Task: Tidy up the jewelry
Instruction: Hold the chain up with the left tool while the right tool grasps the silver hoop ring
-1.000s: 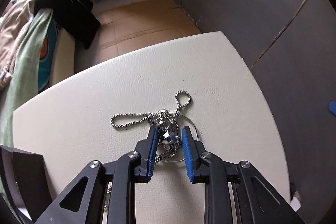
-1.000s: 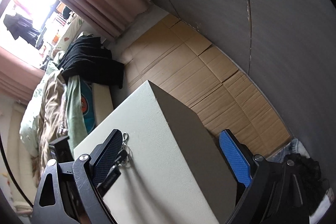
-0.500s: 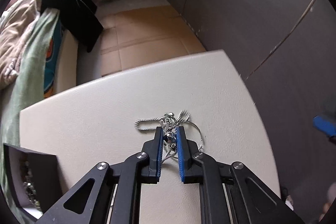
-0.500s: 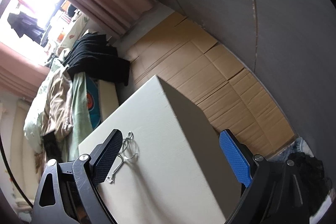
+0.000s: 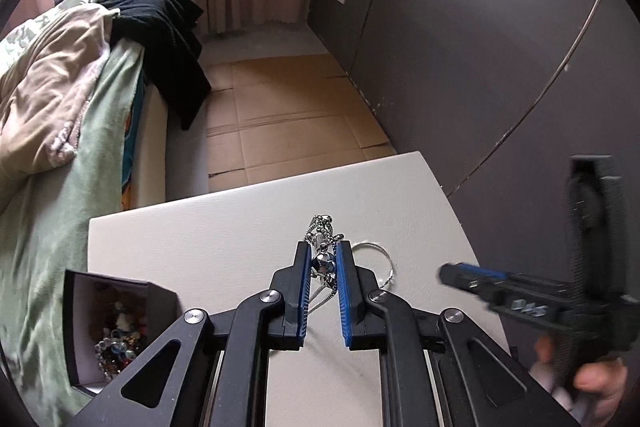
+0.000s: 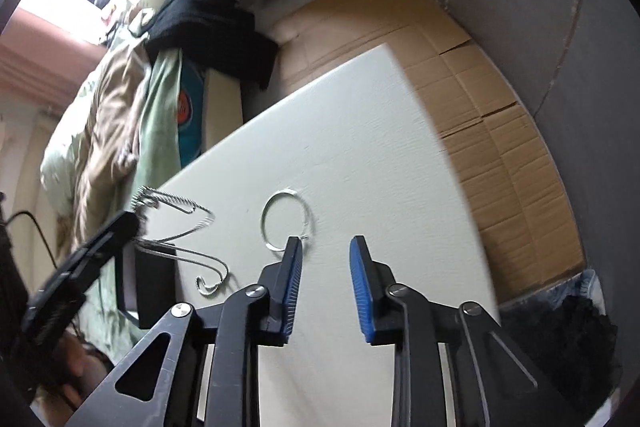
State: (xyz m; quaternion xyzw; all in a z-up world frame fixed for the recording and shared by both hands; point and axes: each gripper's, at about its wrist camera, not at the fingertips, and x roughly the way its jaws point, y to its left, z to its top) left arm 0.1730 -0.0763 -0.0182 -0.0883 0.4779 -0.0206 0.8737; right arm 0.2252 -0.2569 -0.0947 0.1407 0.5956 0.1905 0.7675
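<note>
My left gripper point(image 5: 323, 259) is shut on a silver ball-chain necklace point(image 5: 322, 241) and holds it lifted above the white table point(image 5: 208, 239); in the right wrist view the chain point(image 6: 188, 231) hangs in loops from it. A thin silver ring bracelet point(image 6: 286, 223) lies flat on the table, also seen in the left wrist view point(image 5: 380, 259). My right gripper point(image 6: 325, 247) is open, its fingertips just at the bracelet's near edge. A black jewelry box point(image 5: 116, 327) holding several pieces stands open at the table's left.
A bed with green and beige blankets point(image 5: 60, 115) and black clothing point(image 5: 168, 39) lies left of the table. Cardboard covers the floor point(image 5: 288, 123) beyond it. A grey wall point(image 5: 480, 47) runs along the right. Dark cloth point(image 6: 560, 339) lies on the floor at right.
My left gripper closed on the necklace and lifted it off the table, leaving the bracelet behind. My right gripper swung over the table toward the bracelet and narrowed its opening.
</note>
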